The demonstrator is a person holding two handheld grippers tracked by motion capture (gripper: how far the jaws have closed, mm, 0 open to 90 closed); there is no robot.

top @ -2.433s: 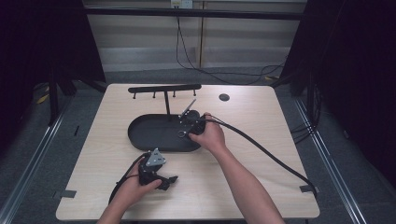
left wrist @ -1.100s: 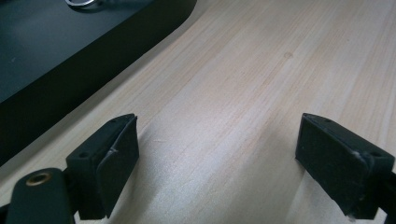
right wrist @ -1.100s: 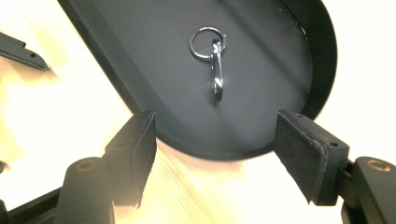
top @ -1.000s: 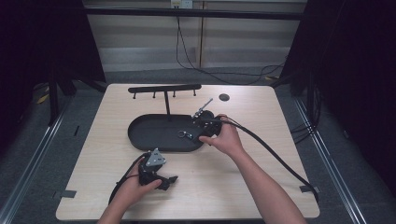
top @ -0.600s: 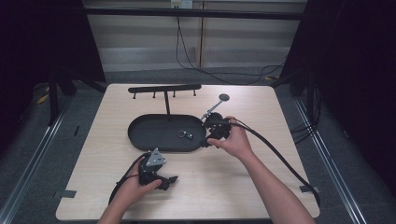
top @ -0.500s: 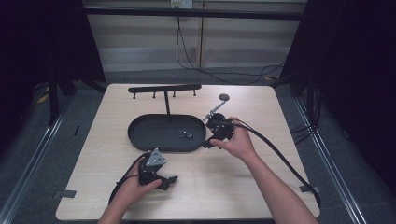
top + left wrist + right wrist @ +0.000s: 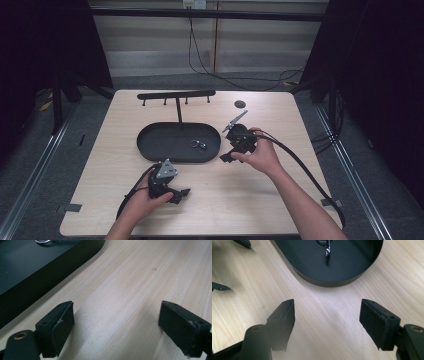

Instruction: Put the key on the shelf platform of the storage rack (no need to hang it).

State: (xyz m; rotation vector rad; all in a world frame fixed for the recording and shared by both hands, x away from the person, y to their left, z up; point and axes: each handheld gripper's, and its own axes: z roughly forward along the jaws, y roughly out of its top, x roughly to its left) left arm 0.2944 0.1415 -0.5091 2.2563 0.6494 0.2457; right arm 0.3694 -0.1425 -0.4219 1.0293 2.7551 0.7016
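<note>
So both grippers are empty with their jaws spread wide over bare wood: the left gripper (image 7: 176,194) sits low near the front edge of the table (image 7: 280,200), just in front of the black oval tray (image 7: 150,145), and the right gripper (image 7: 229,156) hangs just off the tray's right end. The keyring (image 7: 197,144) lies inside the tray near its right end. A black hook rack (image 7: 176,95) stands behind the tray, with a small dark disc (image 7: 240,104) near the table's back edge.
</note>
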